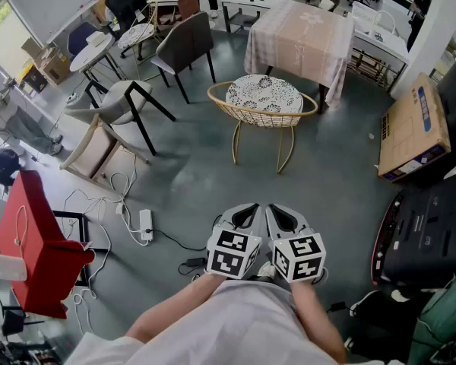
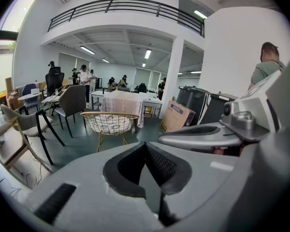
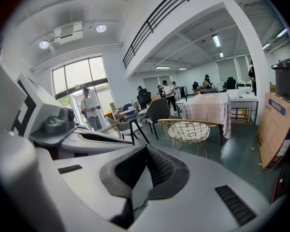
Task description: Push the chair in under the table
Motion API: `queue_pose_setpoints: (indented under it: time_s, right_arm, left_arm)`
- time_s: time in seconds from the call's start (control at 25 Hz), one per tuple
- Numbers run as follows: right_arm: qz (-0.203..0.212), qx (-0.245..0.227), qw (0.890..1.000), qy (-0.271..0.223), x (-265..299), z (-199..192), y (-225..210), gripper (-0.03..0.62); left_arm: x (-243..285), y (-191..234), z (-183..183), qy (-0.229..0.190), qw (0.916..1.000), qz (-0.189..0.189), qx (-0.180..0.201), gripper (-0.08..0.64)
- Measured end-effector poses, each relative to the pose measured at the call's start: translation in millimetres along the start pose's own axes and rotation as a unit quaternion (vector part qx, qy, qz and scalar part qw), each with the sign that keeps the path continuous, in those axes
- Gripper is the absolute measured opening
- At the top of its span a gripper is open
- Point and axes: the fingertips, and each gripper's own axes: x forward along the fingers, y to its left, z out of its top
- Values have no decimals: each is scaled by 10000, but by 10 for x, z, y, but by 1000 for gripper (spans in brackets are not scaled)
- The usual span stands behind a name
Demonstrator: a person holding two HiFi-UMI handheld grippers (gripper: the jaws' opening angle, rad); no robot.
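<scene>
A gold wire chair (image 1: 262, 106) with a patterned seat cushion stands on the dark floor, just in front of a table (image 1: 302, 40) draped in a pale pink cloth. The same chair (image 2: 109, 123) (image 3: 189, 130) shows ahead in both gripper views, with the table (image 2: 123, 104) (image 3: 209, 106) behind it. My left gripper (image 1: 245, 214) and right gripper (image 1: 283, 216) hover side by side close to my body, well short of the chair. Both are shut with nothing between the jaws.
Grey and beige chairs (image 1: 129, 105) and a round table (image 1: 91, 52) stand at the left. A power strip with cables (image 1: 146, 224) lies on the floor. A cardboard box (image 1: 412, 128) and black bins (image 1: 429, 226) sit at the right. A red object (image 1: 34, 242) is at my near left.
</scene>
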Motion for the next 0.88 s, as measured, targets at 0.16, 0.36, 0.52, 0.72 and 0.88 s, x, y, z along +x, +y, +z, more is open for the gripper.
queue_pose_setpoints:
  time_s: [0.16, 0.36, 0.52, 0.72, 0.88]
  right_arm:
    - [10, 27, 10000, -11, -38, -7, -95, 3]
    - [65, 75, 10000, 13, -81, -22, -208, 5]
    - [188, 63, 9998, 22, -132, -42, -293, 5]
    - [292, 66, 9995, 91, -130, -70, -377, 5]
    - [334, -52, 9994, 86, -99, -39, -407, 5]
  left_arm:
    - [71, -79, 13, 11, 10000, 15, 1, 5]
    - [150, -144, 53, 31, 9999, 103, -43, 5]
    - [225, -234, 59, 53, 9997, 200, -125, 5]
    - [258, -274, 58, 61, 9993, 310, -185, 5]
    - [226, -185, 56, 44, 9986, 456, -274, 5]
